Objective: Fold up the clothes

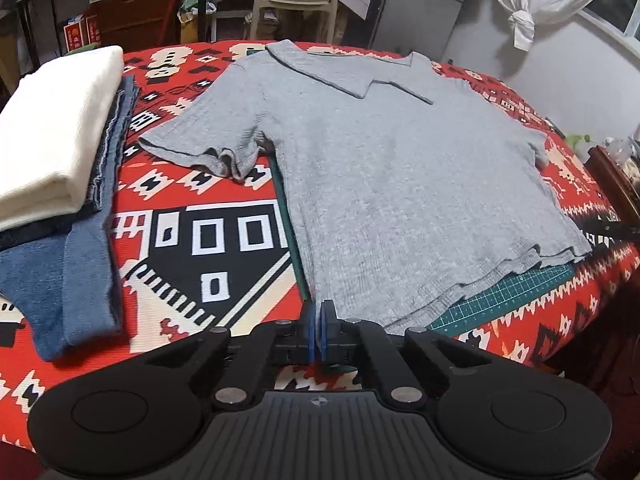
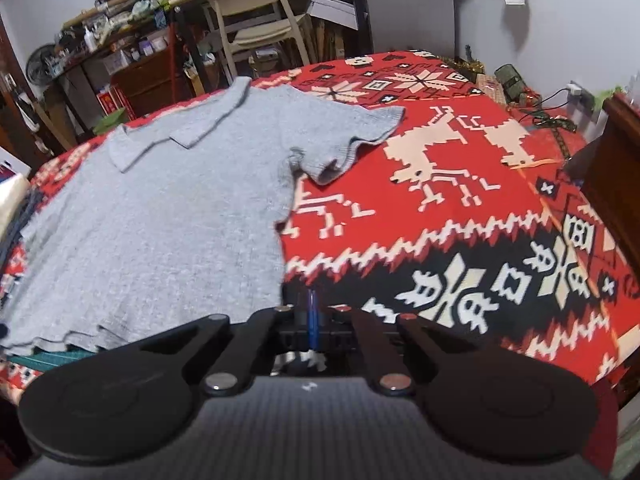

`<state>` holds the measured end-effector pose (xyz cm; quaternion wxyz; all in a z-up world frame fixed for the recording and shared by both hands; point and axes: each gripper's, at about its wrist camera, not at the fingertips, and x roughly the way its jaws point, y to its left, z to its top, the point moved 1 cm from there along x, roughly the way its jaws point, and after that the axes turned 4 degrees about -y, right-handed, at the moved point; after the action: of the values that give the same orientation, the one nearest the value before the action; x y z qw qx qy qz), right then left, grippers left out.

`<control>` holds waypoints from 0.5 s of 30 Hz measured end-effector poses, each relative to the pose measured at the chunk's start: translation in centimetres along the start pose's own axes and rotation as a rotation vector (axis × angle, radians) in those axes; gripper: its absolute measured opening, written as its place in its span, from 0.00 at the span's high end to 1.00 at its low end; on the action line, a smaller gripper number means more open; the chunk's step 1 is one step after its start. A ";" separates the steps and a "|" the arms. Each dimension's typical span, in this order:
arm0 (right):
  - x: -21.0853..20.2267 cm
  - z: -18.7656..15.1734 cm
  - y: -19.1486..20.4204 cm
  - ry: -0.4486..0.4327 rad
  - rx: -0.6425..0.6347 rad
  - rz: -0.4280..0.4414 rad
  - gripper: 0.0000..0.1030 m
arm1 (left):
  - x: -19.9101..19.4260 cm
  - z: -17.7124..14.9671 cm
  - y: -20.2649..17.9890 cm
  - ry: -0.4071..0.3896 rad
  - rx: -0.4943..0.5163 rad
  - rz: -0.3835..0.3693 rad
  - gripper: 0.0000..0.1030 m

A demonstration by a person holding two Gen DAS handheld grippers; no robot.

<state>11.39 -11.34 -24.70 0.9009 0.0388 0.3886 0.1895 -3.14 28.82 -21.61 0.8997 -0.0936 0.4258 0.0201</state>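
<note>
A: Lying flat on the surface (image 1: 224,248), the grey shirt (image 1: 400,184) has its hem corners at both grippers.

B: Fingers? Left gripper (image 1: 319,312) clenched on the hem's left corner; right gripper (image 2: 311,300) clenched at the right corner, grasp unclear. Folded stack (image 1: 52,136) left of the shirt; chair (image 2: 256,16) beyond.

ribbed grey knit shirt (image 1: 400,184), woven tablecloth (image 1: 208,248)

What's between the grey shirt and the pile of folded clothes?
Only bare patterned blanket lies between the grey shirt and the folded pile; the left wrist view shows it.
</note>
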 end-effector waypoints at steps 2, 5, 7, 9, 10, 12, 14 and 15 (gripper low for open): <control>-0.5 -0.2 0.3 -0.007 0.009 0.022 0.92 | 0.0 0.0 -0.1 -0.001 -0.002 0.002 0.96; -1.3 -0.5 0.4 -0.026 0.028 0.032 0.82 | 0.1 0.0 0.0 0.000 -0.004 -0.002 0.96; -1.2 -0.7 0.4 -0.018 0.046 0.042 0.81 | 0.1 -0.1 0.0 0.000 -0.010 -0.004 0.96; -0.7 -1.0 0.5 0.008 0.042 0.043 0.79 | 0.1 -0.1 0.1 0.000 -0.013 -0.006 0.96; -0.5 -1.3 0.7 0.023 0.035 0.042 0.79 | -0.1 -0.1 0.1 0.001 -0.010 -0.009 0.96; 0.0 -1.5 1.0 0.049 0.013 0.039 0.94 | -0.4 0.0 0.1 0.005 -0.004 -0.020 0.97; -0.3 -1.3 1.4 0.056 -0.033 0.025 0.98 | -1.3 0.3 0.5 -0.007 -0.015 -0.028 0.97; -0.7 -1.0 1.5 0.051 -0.056 0.010 0.98 | -1.8 0.4 0.8 -0.015 -0.026 -0.030 0.97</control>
<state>9.80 -10.31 -24.64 0.8904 0.0106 0.4058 0.2060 -4.08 29.77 -20.11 0.9019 -0.1113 0.4171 0.0128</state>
